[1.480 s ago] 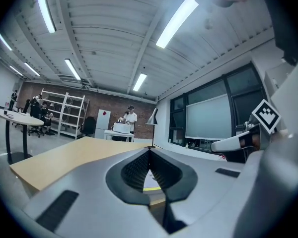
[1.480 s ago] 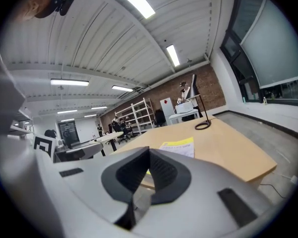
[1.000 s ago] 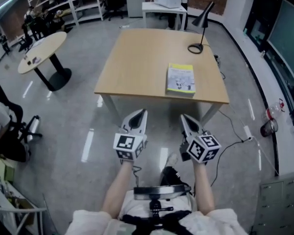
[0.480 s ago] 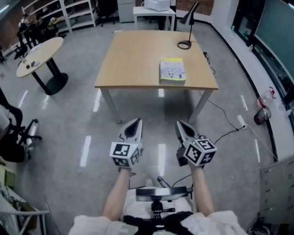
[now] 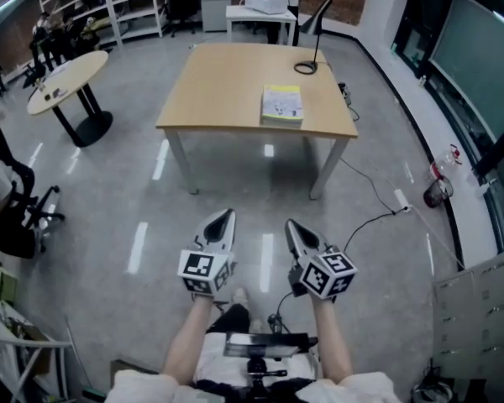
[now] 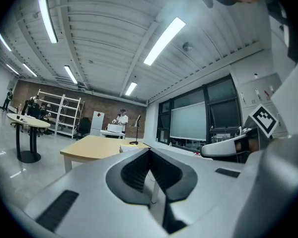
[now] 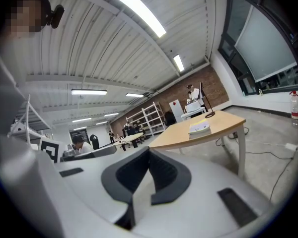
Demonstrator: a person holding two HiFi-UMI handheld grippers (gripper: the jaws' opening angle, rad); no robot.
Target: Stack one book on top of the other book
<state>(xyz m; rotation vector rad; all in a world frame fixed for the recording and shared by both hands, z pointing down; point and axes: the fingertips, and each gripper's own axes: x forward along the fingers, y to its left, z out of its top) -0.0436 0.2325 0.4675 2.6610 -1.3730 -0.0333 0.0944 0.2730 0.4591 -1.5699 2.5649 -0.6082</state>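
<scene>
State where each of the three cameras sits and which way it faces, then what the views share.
Head view: on the person's head, facing steeply down at the wooden table and yellow book; both forearms, left gripper and right gripper show.
Left gripper view: on the left gripper, facing along its shut jaws toward the table.
Right gripper view: on the right gripper, facing along its shut jaws toward the table.
Shared: all three show the table.

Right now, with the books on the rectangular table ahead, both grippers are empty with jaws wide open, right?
Not open: the left gripper and right gripper each have their jaws closed together, as the two gripper views show. Both are empty, and the books do lie on the rectangular table ahead.
</scene>
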